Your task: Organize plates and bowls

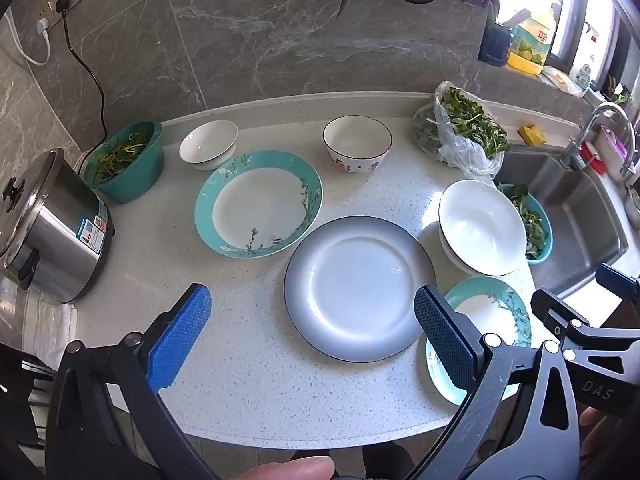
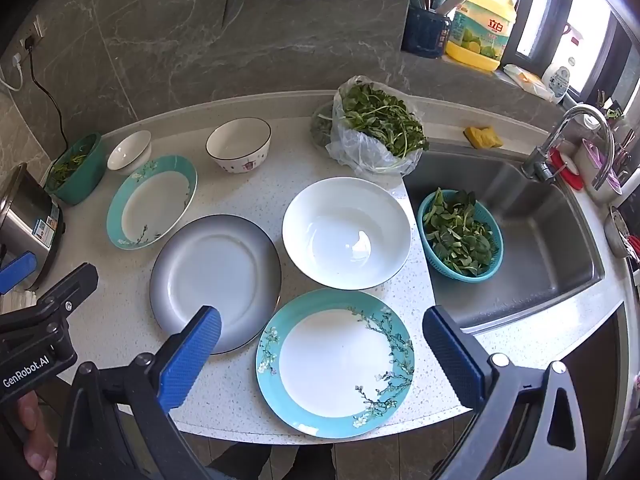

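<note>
A grey-rimmed plate [image 1: 354, 288] [image 2: 216, 280] lies mid-counter. A teal floral plate [image 1: 258, 204] [image 2: 152, 202] lies behind it to the left, and a second teal floral plate [image 2: 334, 362] [image 1: 492, 320] lies at the front edge. A large white bowl [image 1: 482, 226] [image 2: 346, 232] sits by the sink. A small white bowl [image 1: 208, 144] [image 2: 129, 152] and a patterned bowl [image 1: 357, 143] [image 2: 239, 144] stand at the back. My left gripper [image 1: 312, 320] is open above the grey plate's near side. My right gripper [image 2: 322, 348] is open above the front teal plate.
A rice cooker [image 1: 52, 224] stands at the left. A green basin of greens [image 1: 128, 160] stands beside it. A bag of greens [image 2: 376, 128] lies at the back. A blue basket of greens [image 2: 460, 236] sits in the sink [image 2: 552, 248]. The tap [image 2: 576, 140] stands at the right.
</note>
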`<state>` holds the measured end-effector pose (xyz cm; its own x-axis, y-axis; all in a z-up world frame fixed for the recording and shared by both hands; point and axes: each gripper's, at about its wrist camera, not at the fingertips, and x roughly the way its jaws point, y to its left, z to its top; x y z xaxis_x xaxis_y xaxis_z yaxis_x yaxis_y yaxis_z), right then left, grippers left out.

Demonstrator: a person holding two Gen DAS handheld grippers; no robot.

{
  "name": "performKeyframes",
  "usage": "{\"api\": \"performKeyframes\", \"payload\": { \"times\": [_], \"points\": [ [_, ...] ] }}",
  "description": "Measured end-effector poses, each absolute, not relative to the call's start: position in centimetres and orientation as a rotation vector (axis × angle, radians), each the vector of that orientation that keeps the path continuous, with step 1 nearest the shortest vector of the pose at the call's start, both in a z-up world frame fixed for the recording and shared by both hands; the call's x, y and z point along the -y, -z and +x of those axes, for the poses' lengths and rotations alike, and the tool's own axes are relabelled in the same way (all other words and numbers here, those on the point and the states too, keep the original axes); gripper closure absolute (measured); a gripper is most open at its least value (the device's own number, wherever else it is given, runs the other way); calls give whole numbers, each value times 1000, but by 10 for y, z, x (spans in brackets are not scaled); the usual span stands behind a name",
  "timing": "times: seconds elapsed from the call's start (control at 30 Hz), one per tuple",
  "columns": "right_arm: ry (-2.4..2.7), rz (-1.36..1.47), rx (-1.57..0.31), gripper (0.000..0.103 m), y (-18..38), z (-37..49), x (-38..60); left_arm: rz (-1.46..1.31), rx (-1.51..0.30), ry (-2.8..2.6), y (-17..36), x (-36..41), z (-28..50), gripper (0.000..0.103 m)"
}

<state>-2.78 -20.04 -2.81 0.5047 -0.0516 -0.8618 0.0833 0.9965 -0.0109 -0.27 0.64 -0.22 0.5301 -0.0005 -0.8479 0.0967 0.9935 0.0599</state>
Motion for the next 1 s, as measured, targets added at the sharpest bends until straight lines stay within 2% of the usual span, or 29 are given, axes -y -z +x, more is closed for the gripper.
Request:
{"api": "performKeyframes", "payload": {
  "times": [1.0],
  "points": [
    [82, 33, -1042, 0, 29, -29, 199, 105, -1016, 55, 3, -10, -8, 0]
  ]
}}
